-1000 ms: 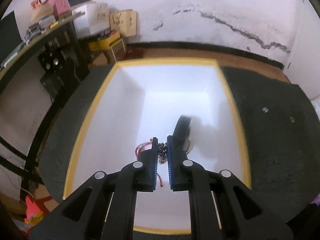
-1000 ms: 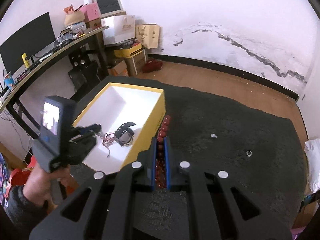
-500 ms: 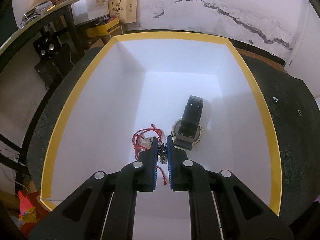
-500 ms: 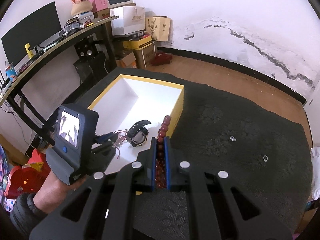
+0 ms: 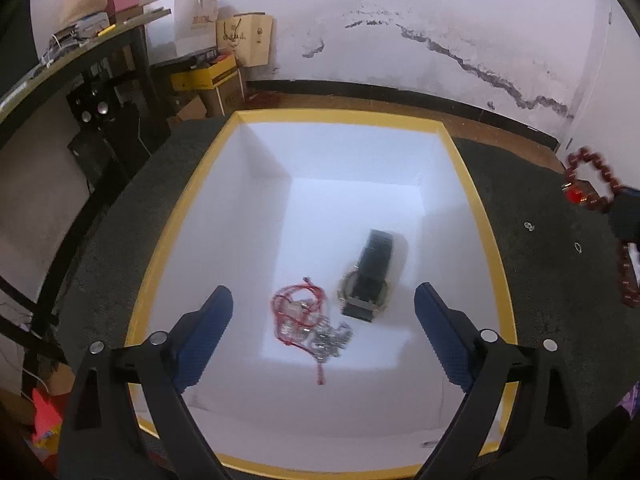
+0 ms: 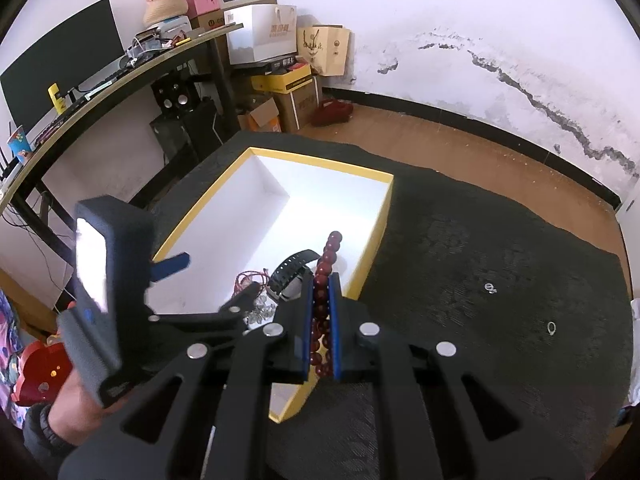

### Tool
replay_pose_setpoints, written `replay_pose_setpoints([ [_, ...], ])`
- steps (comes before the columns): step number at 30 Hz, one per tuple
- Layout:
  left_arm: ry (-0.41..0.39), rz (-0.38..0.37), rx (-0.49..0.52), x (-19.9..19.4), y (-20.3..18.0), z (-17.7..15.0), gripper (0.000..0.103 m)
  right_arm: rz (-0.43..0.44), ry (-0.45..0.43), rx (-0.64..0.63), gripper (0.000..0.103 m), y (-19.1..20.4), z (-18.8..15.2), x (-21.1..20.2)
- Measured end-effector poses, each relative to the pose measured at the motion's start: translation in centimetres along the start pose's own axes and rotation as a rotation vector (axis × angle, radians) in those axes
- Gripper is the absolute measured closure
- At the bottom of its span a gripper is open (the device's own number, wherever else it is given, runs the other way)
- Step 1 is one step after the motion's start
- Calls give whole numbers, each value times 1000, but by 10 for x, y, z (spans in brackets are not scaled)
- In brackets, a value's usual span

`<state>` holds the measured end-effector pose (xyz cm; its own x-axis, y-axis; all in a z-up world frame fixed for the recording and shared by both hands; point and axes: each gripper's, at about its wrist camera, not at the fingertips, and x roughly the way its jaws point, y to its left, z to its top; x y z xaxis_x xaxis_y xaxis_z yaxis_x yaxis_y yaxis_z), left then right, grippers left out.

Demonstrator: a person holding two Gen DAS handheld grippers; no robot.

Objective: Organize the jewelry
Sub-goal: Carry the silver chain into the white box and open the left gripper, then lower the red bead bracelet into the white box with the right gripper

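1. At the bottom of the left wrist view the left gripper (image 5: 323, 312) has its blue fingers (image 5: 204, 336) spread wide, holding nothing, above the near end of the box (image 5: 160, 264)
2. Low in the middle of the right wrist view the right gripper (image 6: 322, 308) has its fingers pressed narrow on a string of dark red beads (image 6: 325, 264), which sticks out past the fingertips over the box's right wall
3. The same beads (image 5: 592, 184) show as a loop at the right edge of the left wrist view, blurred
4. On the white box floor, just past the left fingers, a silver chain (image 5: 328, 338) lies tangled with a red cord bracelet (image 5: 298, 306); the two touch
5. Just right of the cord lies a black watch (image 5: 370, 276), its strap running toward the far wall
6. The box is white inside with a yellow rim, and stands on a dark patterned surface (image 6: 480, 240)
7. At the right of both views, well apart from the box, two small rings (image 6: 491, 288) (image 6: 552, 327) lie on the dark surface
8. Farthest off, at upper left, a desk (image 6: 120, 76) carries a monitor (image 6: 60, 72), with cardboard boxes (image 6: 296, 96) against the cracked white wall
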<state>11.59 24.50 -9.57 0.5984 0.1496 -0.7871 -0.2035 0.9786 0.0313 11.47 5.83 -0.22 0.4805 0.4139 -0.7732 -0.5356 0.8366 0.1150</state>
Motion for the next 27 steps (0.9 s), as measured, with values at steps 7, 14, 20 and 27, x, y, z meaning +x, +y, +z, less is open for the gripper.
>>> replay_pose_setpoints([
  [7, -78, 137, -99, -50, 63, 26, 13, 58, 64, 31, 95, 16, 16, 49],
  [14, -135, 89, -200, -89, 92, 34, 13, 68, 166, 29, 95, 45, 16, 125],
  [20, -134, 62, -197, -89, 94, 32, 13, 82, 194, 19, 95, 58, 15, 159],
  [27, -120, 36, -211, -82, 97, 30, 13, 72, 195, 9, 84, 62, 21, 164],
])
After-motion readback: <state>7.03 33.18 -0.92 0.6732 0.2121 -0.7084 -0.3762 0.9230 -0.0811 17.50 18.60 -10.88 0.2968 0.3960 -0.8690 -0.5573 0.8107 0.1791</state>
